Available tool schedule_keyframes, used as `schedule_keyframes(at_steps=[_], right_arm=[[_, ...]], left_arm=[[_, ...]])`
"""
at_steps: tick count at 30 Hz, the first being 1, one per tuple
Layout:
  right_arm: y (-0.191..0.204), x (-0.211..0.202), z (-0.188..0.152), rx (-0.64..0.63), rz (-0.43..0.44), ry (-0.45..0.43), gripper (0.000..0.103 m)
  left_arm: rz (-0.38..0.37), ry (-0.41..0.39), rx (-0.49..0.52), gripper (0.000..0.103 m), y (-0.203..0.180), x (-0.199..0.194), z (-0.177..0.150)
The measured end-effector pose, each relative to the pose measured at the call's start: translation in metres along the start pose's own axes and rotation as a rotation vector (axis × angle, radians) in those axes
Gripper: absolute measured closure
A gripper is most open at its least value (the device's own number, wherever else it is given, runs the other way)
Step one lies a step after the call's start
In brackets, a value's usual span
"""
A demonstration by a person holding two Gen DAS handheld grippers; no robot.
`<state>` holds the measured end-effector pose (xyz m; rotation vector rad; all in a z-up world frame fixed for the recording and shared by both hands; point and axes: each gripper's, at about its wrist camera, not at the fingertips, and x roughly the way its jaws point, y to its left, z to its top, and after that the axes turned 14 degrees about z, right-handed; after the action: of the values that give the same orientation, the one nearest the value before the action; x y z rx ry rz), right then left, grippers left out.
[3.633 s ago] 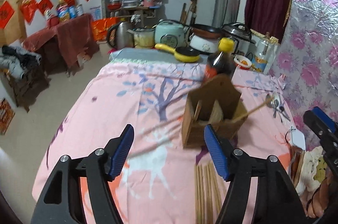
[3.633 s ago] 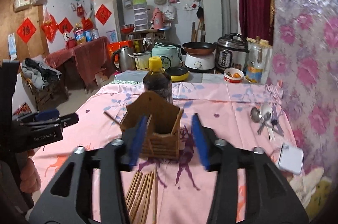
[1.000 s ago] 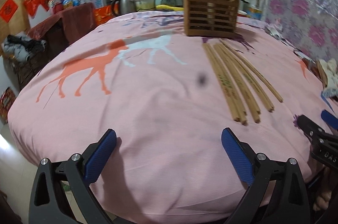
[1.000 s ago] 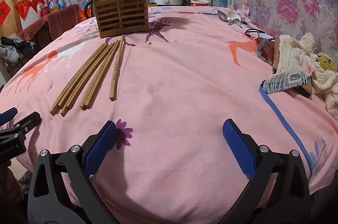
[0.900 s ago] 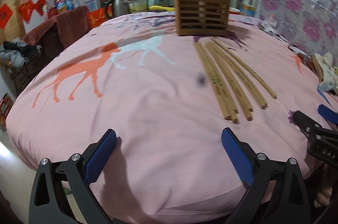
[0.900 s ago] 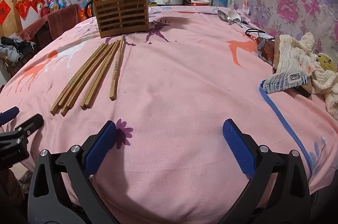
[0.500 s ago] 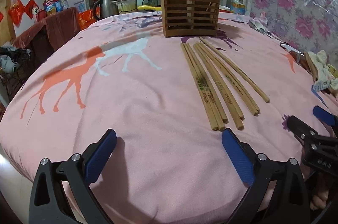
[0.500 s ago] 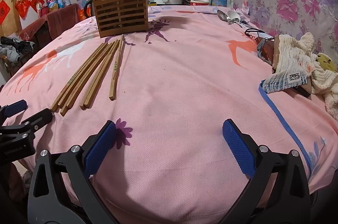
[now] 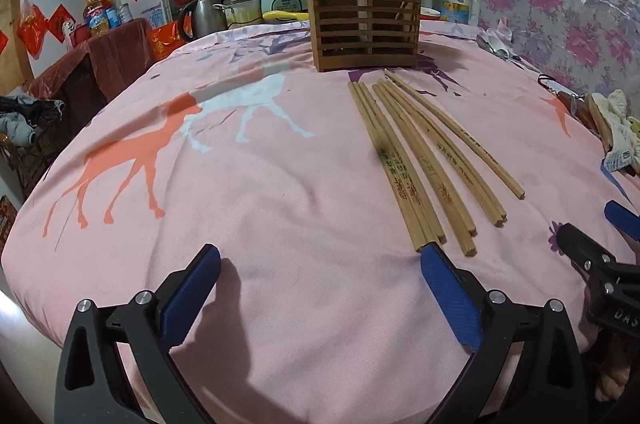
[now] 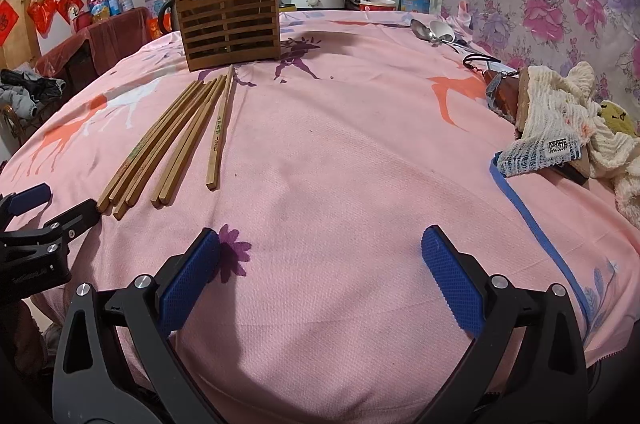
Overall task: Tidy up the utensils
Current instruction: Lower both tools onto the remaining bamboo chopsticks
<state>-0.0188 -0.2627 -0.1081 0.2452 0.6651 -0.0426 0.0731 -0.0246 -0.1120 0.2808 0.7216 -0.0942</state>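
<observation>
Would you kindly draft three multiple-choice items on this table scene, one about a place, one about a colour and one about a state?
1. Where do the loose chopsticks lie?
A. inside the wooden holder
B. flat on the tablecloth in front of the wooden holder
C. beside the spoons

2. What colour are the pads on the left gripper?
A. blue
B. red
C. green

3. In what state is the right gripper?
A. shut on a chopstick
B. shut on nothing
C. open, holding nothing

Answers:
1 B, they rest on the tablecloth below the wooden holder.
2 A, both pads show blue.
3 C, its fingers stand wide apart over bare cloth.
</observation>
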Motion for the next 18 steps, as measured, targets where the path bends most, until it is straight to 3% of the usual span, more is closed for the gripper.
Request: schedule_keyframes(at_steps=[6, 9, 14, 18], right_arm=[[0.0, 0.0, 0.0, 0.0, 0.0, 0.0, 0.006], [0.0, 0.0, 0.0, 0.0, 0.0, 0.0, 0.006], [0.0, 0.0, 0.0, 0.0, 0.001, -0.002, 0.006], [0.003, 0.0, 0.007, -0.019, 0.036, -0.011, 0.009]], left_arm=[[-0.026, 0.003, -0.001, 0.005, -0.009, 0.006, 0.006], [0.002, -0.006, 0.0, 0.005, -0.008, 0.008, 0.007], [0.044, 0.006, -0.038, 0.046, 0.017, 0.013, 0.011], [0.046, 0.025, -0.067, 0.051, 0.027, 0.012, 0.009]])
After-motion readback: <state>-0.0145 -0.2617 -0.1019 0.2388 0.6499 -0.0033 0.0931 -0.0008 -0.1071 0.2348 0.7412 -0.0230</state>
